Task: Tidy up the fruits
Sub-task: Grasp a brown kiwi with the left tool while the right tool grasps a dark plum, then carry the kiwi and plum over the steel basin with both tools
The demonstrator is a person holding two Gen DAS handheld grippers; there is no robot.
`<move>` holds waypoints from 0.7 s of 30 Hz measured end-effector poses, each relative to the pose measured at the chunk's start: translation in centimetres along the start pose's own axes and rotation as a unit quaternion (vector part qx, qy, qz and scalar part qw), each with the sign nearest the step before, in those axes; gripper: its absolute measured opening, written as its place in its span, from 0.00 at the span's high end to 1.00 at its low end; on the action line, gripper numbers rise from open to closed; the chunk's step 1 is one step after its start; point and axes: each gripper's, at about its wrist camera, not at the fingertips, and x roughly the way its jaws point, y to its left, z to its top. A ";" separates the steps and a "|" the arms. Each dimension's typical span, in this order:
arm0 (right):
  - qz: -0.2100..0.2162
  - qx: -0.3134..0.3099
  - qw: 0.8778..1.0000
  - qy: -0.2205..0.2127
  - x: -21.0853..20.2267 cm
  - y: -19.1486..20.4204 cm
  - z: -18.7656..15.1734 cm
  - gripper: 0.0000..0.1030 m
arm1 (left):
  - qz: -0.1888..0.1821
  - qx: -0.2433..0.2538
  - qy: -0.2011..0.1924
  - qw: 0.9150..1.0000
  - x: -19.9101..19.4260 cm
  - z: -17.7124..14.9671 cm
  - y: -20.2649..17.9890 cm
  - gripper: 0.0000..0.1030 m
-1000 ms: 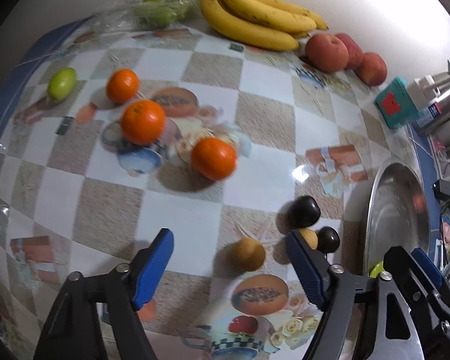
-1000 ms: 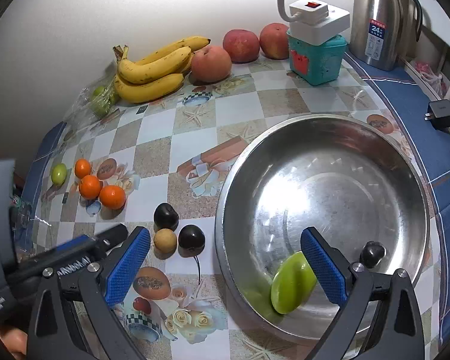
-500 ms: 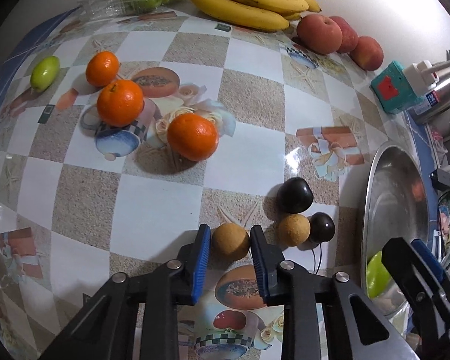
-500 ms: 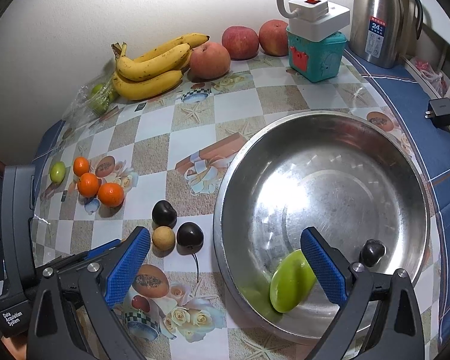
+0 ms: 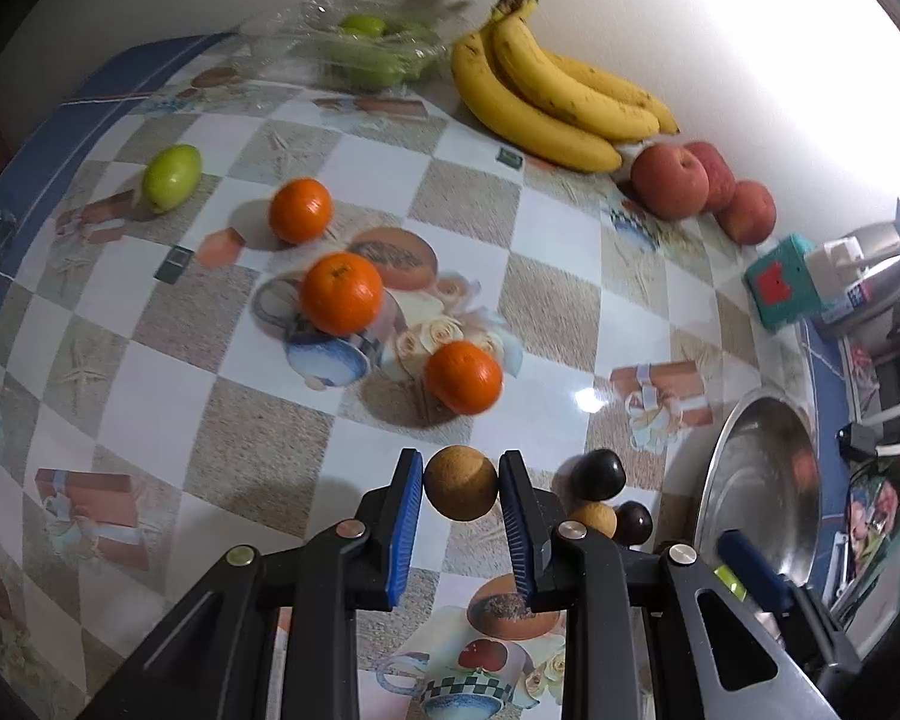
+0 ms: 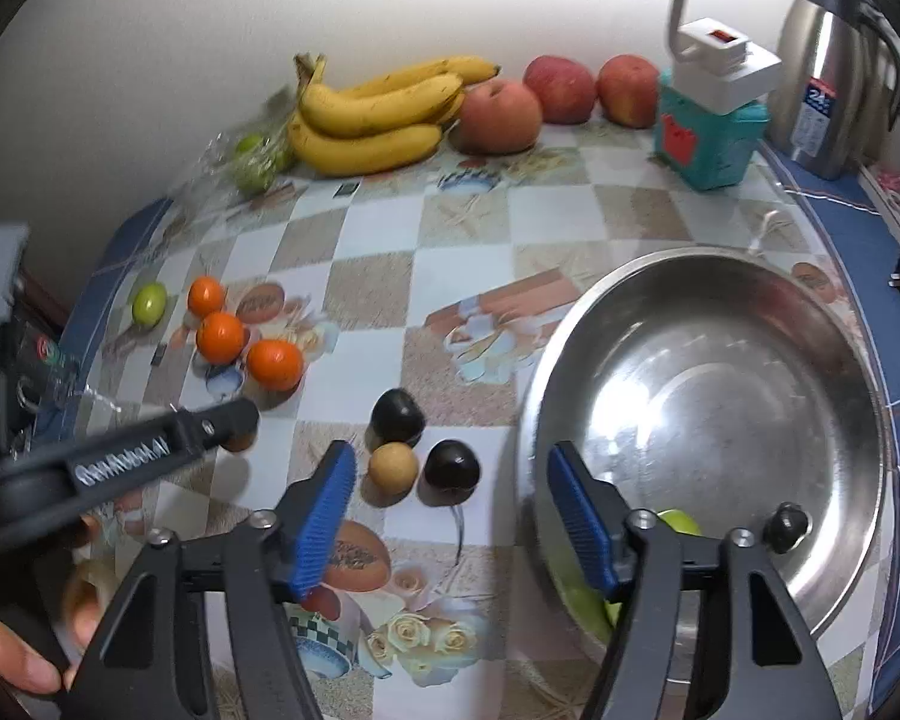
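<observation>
My left gripper (image 5: 460, 483) is shut on a small round tan fruit (image 5: 460, 482) and holds it above the table. In the right wrist view the left gripper (image 6: 234, 426) is at the left, the fruit mostly hidden behind it. My right gripper (image 6: 450, 492) is open and empty, over the table beside the steel bowl (image 6: 810, 324). A second tan fruit (image 6: 393, 466) lies between two dark plums (image 6: 397, 417) (image 6: 452, 465). A green fruit (image 6: 681, 521) and a dark fruit (image 6: 786, 525) lie in the bowl.
Three oranges (image 5: 342, 293) and a green fruit (image 5: 171, 177) lie at the left. Bananas (image 5: 546, 102), apples (image 5: 669, 180) and a bag of green fruit (image 5: 360, 51) line the wall. A teal box with a power strip (image 6: 711, 120) and a steel kettle (image 6: 834, 78) stand at the back right.
My left gripper closed on the tan fruit and has lifted it off the table. My right gripper moved left, from over the bowl toward the plums, and its opening has narrowed.
</observation>
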 end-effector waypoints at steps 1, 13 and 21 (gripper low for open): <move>-0.001 -0.005 1.000 0.003 0.2 0.2 0.0 0.46 | 0.000 -0.002 -0.002 1.000 -0.2 0.1 0.1 0.73; -0.051 -0.038 0.997 0.038 3.2 1.6 -0.5 0.67 | 0.000 -0.014 -0.028 0.999 -1.8 0.9 0.5 0.73; -0.073 -0.044 0.995 0.043 4.2 1.7 -0.4 0.70 | -0.001 -0.014 -0.032 0.999 -2.1 1.0 0.5 0.73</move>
